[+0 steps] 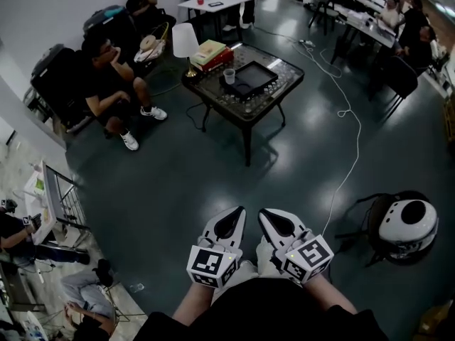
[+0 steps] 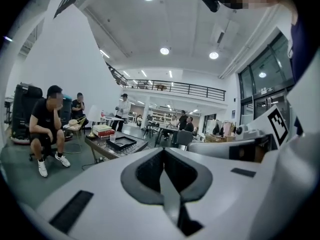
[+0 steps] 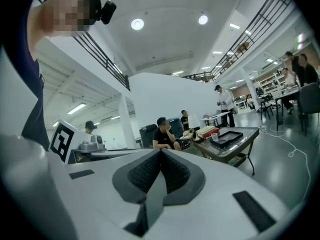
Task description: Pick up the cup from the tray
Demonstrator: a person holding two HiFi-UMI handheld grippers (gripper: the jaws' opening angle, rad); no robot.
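Note:
A small pale cup (image 1: 229, 75) stands at the left corner of a black tray (image 1: 250, 79) on a dark glass-topped table (image 1: 274, 98), far ahead of me across the floor. Both grippers are held close to my body, side by side and well short of the table. In the head view my left gripper (image 1: 229, 222) and my right gripper (image 1: 274, 219) are both shut with nothing between the jaws. The left gripper view shows the cup (image 2: 112, 138) and tray (image 2: 122, 141) small in the distance, as does the right gripper view, with cup (image 3: 214, 137) and tray (image 3: 226, 138).
A white lamp (image 1: 186, 42) and stacked books (image 1: 210, 52) share the table. A person in black (image 1: 106, 84) sits left of it. A white cable (image 1: 348, 119) snakes over the floor at the right, near a round white-and-black device (image 1: 405, 222). A wire rack (image 1: 64, 197) stands at the left.

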